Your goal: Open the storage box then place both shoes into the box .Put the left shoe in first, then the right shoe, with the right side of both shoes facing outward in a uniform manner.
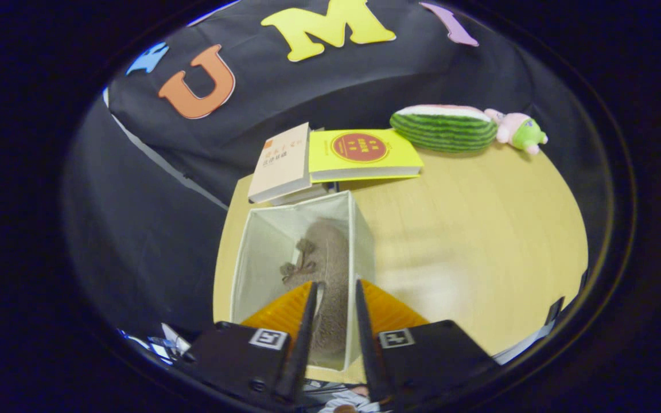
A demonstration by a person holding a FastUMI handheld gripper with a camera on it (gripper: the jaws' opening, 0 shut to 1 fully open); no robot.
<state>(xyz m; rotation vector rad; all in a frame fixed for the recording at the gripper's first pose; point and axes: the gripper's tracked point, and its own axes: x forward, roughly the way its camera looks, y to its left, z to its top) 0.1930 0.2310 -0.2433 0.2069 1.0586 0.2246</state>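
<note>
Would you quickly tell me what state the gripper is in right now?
Gripper: closed on the grey shoe, holding it inside the open storage box.

box mouth (284, 221) open, shoe (330, 258) fills it | books (330, 158) crowd behind | table (479, 241) right clear

Your camera rides on the claw (335, 287), looking steeply down from close above into the open storage box (267, 241), toward the table's (479, 229) far edge.
</note>
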